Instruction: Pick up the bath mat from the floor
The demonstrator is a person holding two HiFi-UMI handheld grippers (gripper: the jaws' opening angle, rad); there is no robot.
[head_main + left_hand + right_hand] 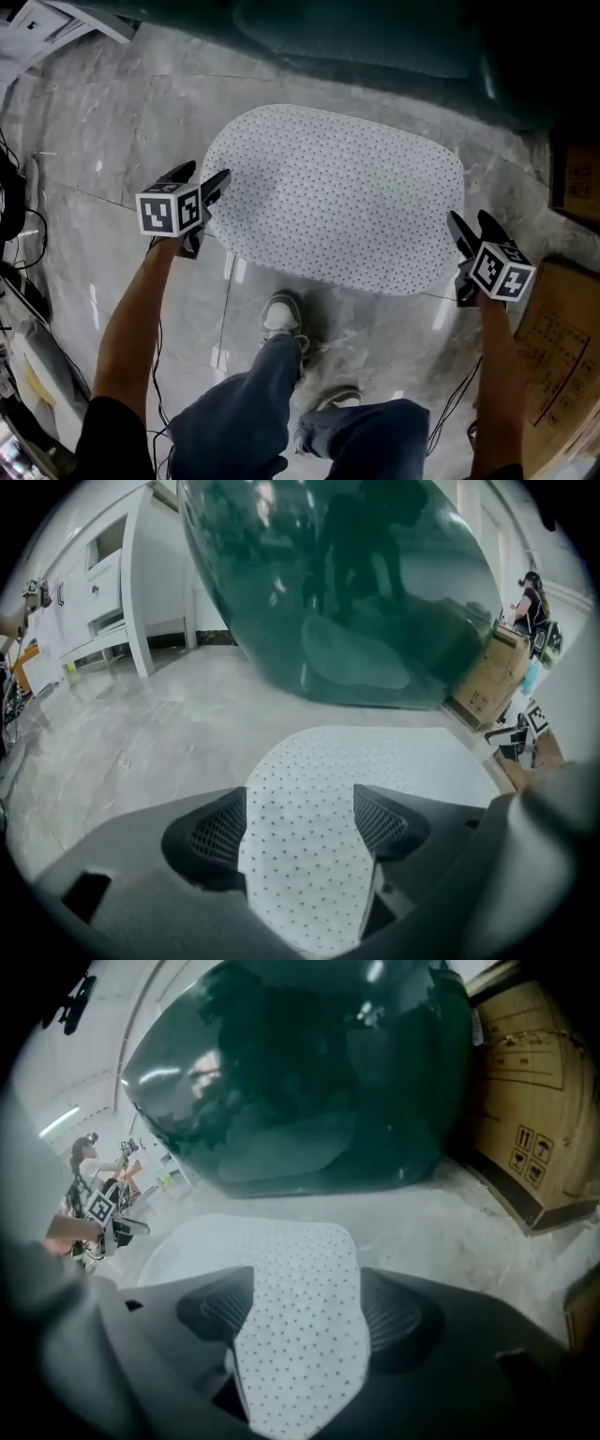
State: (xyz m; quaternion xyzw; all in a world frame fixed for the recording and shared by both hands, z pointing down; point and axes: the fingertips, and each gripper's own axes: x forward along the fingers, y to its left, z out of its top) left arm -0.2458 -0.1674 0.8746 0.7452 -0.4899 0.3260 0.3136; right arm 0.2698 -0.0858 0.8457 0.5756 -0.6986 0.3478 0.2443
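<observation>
Head view: white dotted bath mat (337, 197) lies flat on the grey marble floor (112, 131), just below the dark green tub (375, 37). Left gripper (208, 172) is at the mat's left edge, right gripper (469, 220) at its right edge. 2 shoes (281, 314) stand just beside the mat's near edge.

Left gripper view: jaws apart, with the mat (375, 761) showing between them; pads are not pressing on it. A white cabinet (103, 583) stands well left of the mat.

Right gripper view: jaws apart, mat (253, 1237) between them, unclamped. Cardboard box (534, 1101) is to the mat's right.
</observation>
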